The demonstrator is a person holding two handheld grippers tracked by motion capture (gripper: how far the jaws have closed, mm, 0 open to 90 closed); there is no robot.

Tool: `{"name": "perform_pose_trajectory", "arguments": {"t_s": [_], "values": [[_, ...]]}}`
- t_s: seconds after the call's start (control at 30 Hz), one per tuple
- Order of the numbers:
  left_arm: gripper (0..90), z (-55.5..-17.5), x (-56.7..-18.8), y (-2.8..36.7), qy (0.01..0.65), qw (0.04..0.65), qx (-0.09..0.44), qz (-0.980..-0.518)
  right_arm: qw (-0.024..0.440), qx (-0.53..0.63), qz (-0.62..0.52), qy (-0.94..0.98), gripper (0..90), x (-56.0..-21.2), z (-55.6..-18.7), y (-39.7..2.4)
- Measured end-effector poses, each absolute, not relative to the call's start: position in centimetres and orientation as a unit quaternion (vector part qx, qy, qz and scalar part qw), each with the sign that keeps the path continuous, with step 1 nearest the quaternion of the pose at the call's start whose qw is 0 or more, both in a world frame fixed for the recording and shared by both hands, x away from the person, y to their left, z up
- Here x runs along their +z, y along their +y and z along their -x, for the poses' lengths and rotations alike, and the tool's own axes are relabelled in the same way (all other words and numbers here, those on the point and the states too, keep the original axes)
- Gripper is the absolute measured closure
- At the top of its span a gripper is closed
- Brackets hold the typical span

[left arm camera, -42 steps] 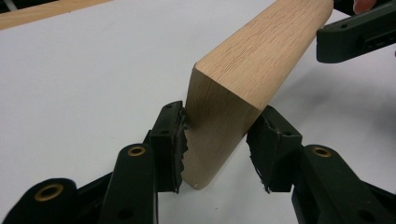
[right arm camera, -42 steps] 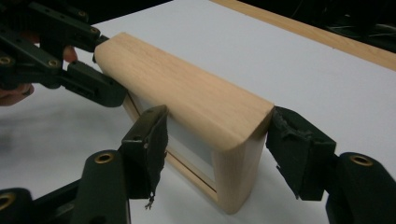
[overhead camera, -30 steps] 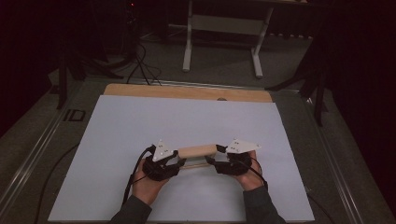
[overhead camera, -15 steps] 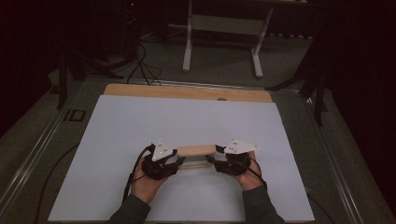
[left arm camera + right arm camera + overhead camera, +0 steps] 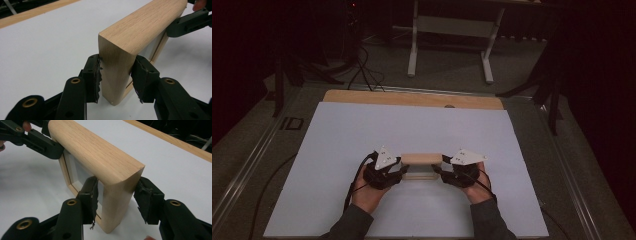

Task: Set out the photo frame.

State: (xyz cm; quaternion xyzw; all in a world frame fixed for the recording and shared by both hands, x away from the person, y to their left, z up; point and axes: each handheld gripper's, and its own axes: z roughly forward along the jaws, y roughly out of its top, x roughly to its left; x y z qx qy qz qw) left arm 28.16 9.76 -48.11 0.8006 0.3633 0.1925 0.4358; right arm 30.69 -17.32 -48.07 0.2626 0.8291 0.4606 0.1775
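Dark floor, cables and a white-legged stand lie beyond the far wooden edge of the table [image 5: 412, 98], whose top is covered by a pale white sheet [image 5: 362, 135]. From the high view, a light wooden frame [image 5: 421, 159] stands on its edge on the sheet, directly between the two tools. The left gripper [image 5: 398, 171] meets the frame's left end and the right gripper [image 5: 437, 170] its right end, each held in a hand that comes in from the near edge; grey three-cornered plates sit on top of both.

From the left gripper view, the wooden frame [image 5: 140, 32] runs away from the jaws, upright, with rounded outer corners, visible oak-like grain and a paler panel set inside it. The left gripper [image 5: 115, 77] has its jaws part-way apart around the near end of the frame, and both ragged black pads press on the wood's two faces. At the far end, the right gripper [image 5: 175, 27] reaches the frame.

From the right gripper view, the frame [image 5: 100, 155] again stretches away from the jaws, its inset panel facing the left-hand jaw. The right gripper [image 5: 117, 200] straddles the near end; its jaws have just been closing on the frame. The left-hand pad lies against the frame's inner face, while the right-hand pad sits at the outer face, whether touching I cannot tell. The left gripper [image 5: 53, 150] holds the far end.
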Motion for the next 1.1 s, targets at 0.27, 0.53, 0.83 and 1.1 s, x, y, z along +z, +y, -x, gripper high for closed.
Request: {"name": "perform_pose_trajectory", "arguments": {"t_s": [0.27,0.53,0.83,1.1], "values": [[67.2,-28.4,-48.0,10.1,0.366,0.442,0.205,-0.793,0.180,0.461,-0.258,0.830,57.2,-48.0,-30.8,-17.2],[66.2,-29.2,-48.1,10.4,0.361,0.443,0.198,-0.797,0.185,0.455,-0.252,0.834,57.1,-47.9,-30.8,-16.8],[59.6,-29.9,-48.7,10.4,0.344,0.431,0.196,-0.811,0.199,0.441,-0.234,0.843,56.6,-47.6,-31.1,-16.6],[55.5,-30.6,-48.4,10.7,0.334,0.451,0.185,-0.807,0.215,0.432,-0.220,0.848,55.5,-47.5,-31.8,-16.6]]}}
